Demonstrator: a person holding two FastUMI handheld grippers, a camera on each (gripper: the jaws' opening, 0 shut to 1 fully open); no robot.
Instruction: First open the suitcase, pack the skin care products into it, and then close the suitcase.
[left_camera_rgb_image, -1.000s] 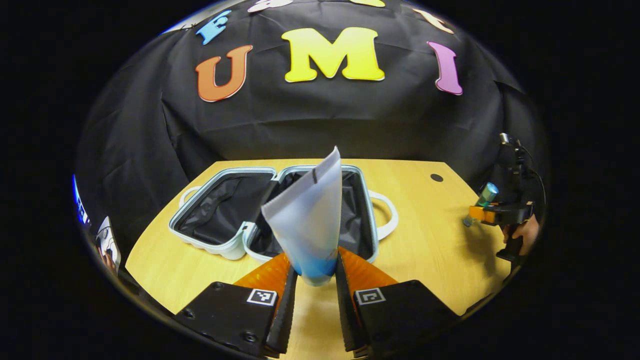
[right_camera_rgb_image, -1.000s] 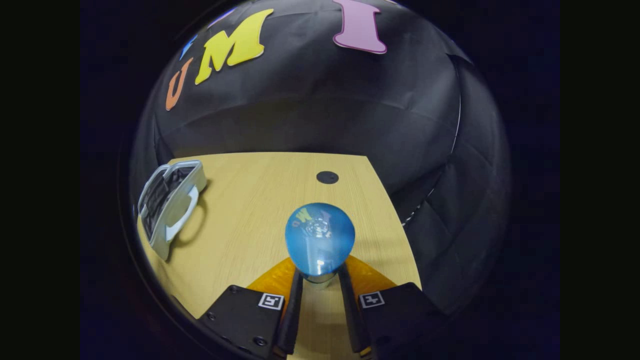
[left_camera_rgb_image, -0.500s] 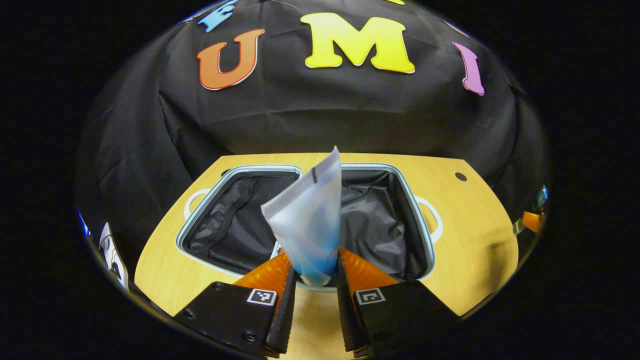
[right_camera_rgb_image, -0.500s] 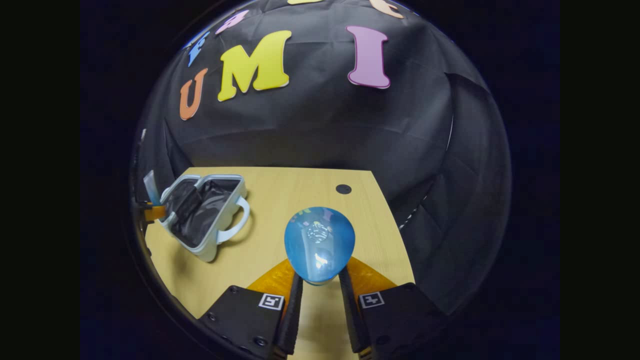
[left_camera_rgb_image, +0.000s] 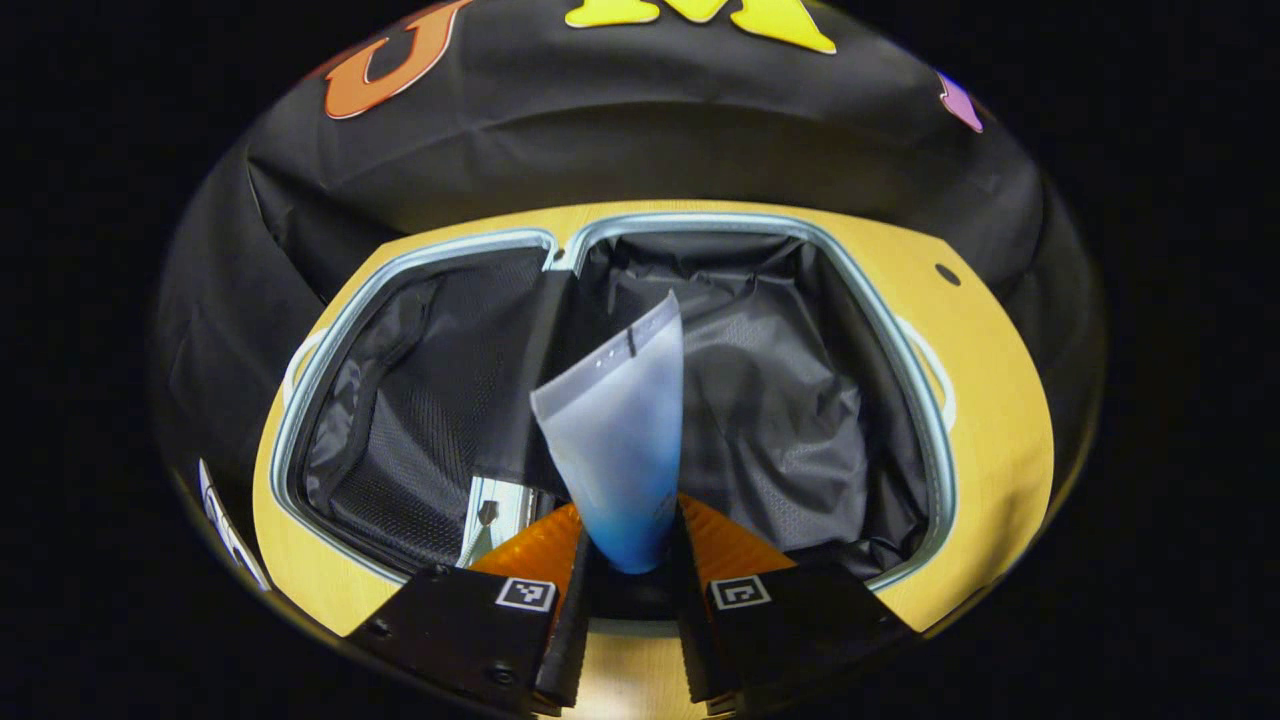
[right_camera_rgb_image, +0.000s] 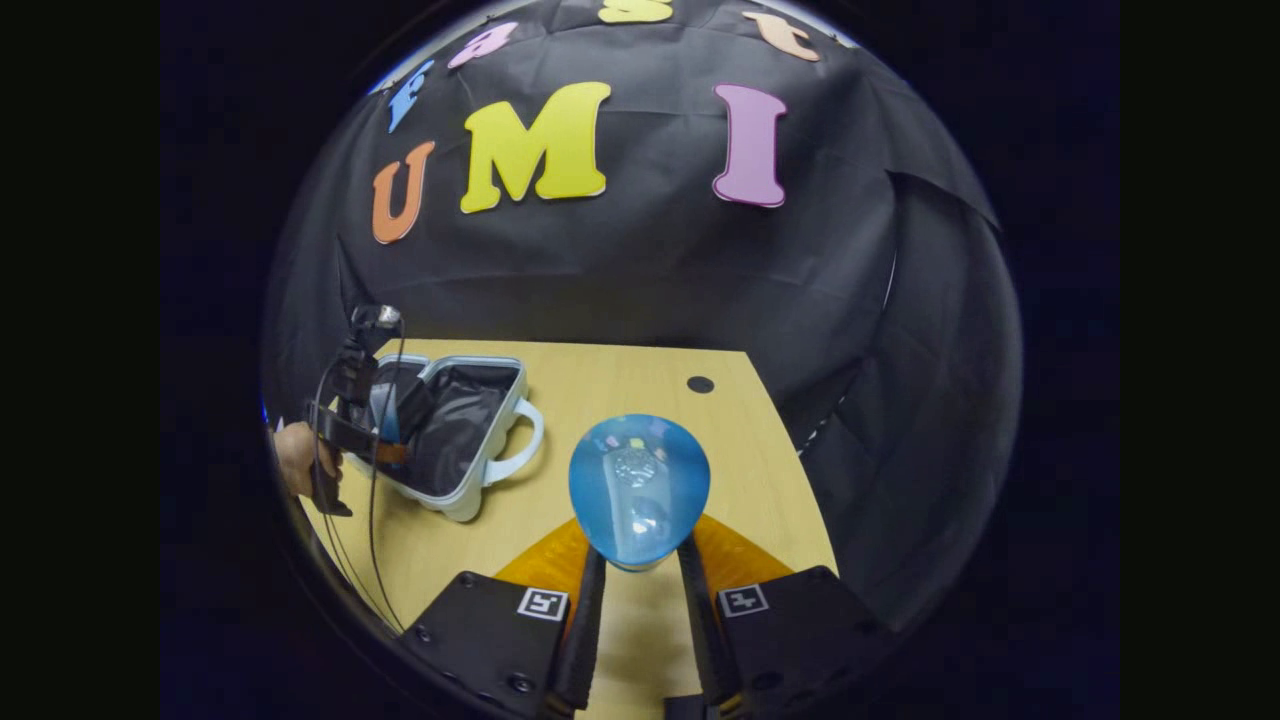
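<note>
The pale blue suitcase (left_camera_rgb_image: 935, 450) lies open on the table with its black lining showing. My left gripper (left_camera_rgb_image: 628, 560) hovers over it, shut on a frosted white tube (left_camera_rgb_image: 620, 430) with a blue lower end that points at the hinge between the two halves. In the right gripper view, the suitcase (right_camera_rgb_image: 470, 500) sits at the left with the left gripper (right_camera_rgb_image: 385, 425) and a hand (right_camera_rgb_image: 295, 460) above it. My right gripper (right_camera_rgb_image: 640, 565) is shut on a bottle with a round blue cap (right_camera_rgb_image: 640, 485), held over the table to the right of the case.
The wooden table (right_camera_rgb_image: 620, 400) has a small black hole (right_camera_rgb_image: 700, 384) near its far edge. Black cloth (right_camera_rgb_image: 650, 260) walls the booth behind and to the right. A cable (right_camera_rgb_image: 375, 520) hangs from the left gripper toward the table's near left side.
My left gripper carried the tube forward and down over the open suitcase, which now looms much larger. The right gripper turned slightly left; the left gripper and hand came into its view.
</note>
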